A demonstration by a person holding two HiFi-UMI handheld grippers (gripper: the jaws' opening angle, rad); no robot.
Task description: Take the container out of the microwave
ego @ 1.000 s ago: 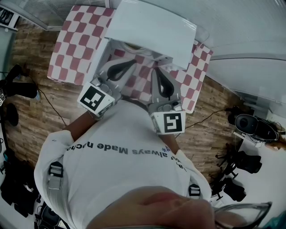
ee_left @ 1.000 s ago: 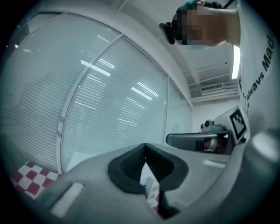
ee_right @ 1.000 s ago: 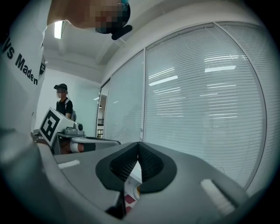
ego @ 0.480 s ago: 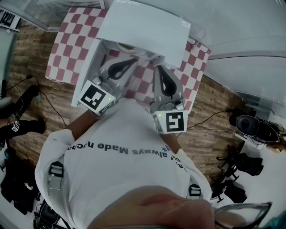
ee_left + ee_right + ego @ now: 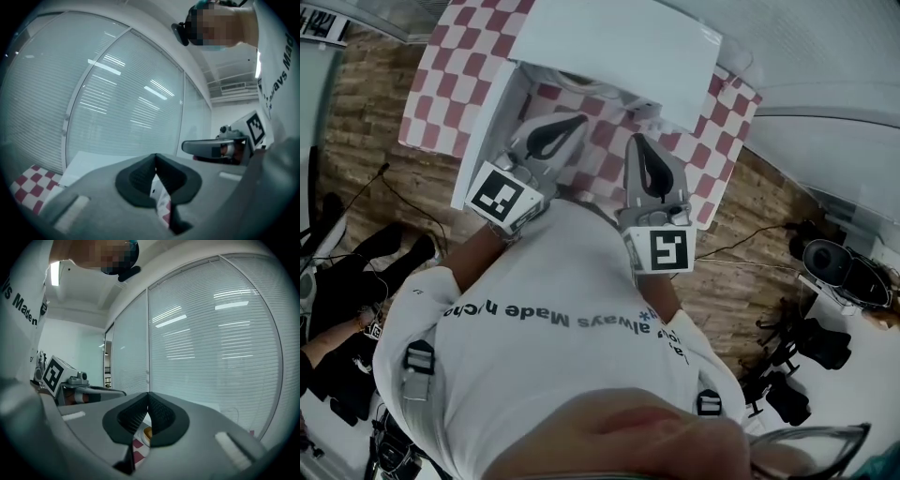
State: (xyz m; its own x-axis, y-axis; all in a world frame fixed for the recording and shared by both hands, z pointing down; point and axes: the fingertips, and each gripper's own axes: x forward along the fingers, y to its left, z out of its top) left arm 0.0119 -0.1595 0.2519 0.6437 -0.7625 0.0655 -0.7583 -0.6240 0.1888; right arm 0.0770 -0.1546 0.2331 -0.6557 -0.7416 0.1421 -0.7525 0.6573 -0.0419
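holding my left claw [image 5: 577,123] and right claw [image 5: 640,143] pinched shut, empty, level at the open microwave [image 5: 619,47], ready to reach inside.

The left gripper [image 5: 579,122] and the right gripper [image 5: 639,142] are held side by side ahead of the chest, pointed about level and angled slightly toward each other. Both pairs of jaws are pressed together, with nothing gripped between them. The left forearm [image 5: 473,261] and right forearm [image 5: 662,298] are kept close to the torso.
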